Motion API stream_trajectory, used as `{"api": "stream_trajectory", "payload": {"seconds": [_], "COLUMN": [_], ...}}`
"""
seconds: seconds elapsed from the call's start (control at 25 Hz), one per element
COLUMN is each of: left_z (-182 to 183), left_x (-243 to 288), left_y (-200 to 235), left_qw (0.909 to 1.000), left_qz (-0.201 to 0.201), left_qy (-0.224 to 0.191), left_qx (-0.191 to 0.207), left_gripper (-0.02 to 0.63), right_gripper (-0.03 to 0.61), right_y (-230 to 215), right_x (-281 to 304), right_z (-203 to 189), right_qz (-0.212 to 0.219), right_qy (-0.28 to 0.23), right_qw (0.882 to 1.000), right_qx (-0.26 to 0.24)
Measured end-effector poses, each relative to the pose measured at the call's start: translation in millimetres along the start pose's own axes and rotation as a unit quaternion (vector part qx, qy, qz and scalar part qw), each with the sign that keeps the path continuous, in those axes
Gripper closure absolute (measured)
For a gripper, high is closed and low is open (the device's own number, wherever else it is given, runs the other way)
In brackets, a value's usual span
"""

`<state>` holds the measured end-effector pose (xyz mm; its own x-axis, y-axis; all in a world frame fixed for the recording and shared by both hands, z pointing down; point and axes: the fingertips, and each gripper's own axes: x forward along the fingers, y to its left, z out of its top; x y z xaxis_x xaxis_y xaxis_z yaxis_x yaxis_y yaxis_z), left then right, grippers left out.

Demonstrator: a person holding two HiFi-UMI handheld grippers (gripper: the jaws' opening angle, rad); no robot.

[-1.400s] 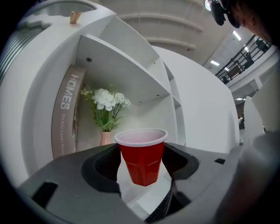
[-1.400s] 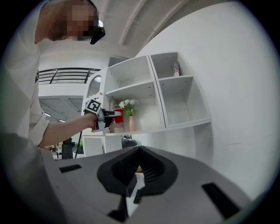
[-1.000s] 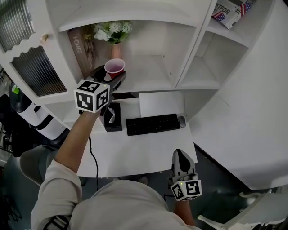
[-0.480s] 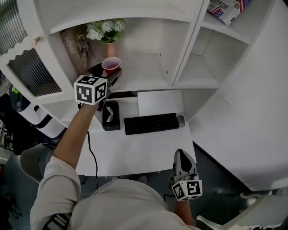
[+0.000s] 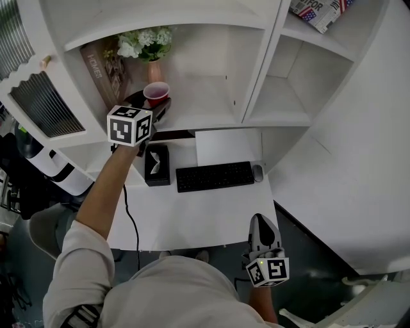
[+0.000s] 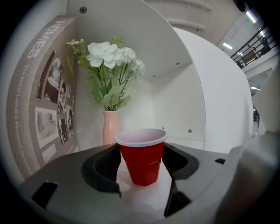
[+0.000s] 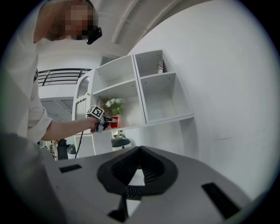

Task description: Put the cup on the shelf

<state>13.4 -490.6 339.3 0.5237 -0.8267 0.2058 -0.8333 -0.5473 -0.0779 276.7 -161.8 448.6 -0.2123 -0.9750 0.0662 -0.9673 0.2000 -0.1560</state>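
Observation:
A red cup [image 5: 156, 93] with a white inside stands upright between the jaws of my left gripper [image 5: 157, 104], which is shut on it. The gripper reaches into the left shelf compartment [image 5: 205, 102]. In the left gripper view the cup [image 6: 142, 157] sits between the dark pads [image 6: 103, 168] of the left gripper [image 6: 142, 164], its base close over the white board; I cannot tell whether it touches. My right gripper [image 5: 260, 222] hangs low at the desk's front edge, shut and empty; its jaws meet in the right gripper view [image 7: 140, 149].
Behind the cup stand a pink vase [image 6: 110, 127] of white flowers [image 5: 144, 43] and a leaning book [image 5: 96, 70]. On the desk below lie a keyboard [image 5: 214, 176], a mouse [image 5: 258, 172] and a black tissue box [image 5: 155, 165]. A box [image 5: 317, 11] lies on the upper right shelf.
My left gripper has carried the cup a little deeper into the shelf compartment and lower toward its board. The right gripper has drifted slightly and stays shut.

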Motion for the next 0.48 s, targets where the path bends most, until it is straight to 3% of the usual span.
{"api": "stream_trajectory", "payload": {"seconds": [0.48], "left_z": [-12.5], "left_x": [9.2], "left_y": [0.0], "left_qw": [0.9985], "left_qz": [0.01], "left_qy": [0.051], "left_qx": [0.02], "left_gripper": [0.314], "right_gripper": [0.574], "right_y": [-12.7], "right_x": [-3.9], "right_z": [1.4], "right_qz": [-0.005], "right_qy": [-0.006], "right_qw": [1.0], "right_qx": [0.004]}}
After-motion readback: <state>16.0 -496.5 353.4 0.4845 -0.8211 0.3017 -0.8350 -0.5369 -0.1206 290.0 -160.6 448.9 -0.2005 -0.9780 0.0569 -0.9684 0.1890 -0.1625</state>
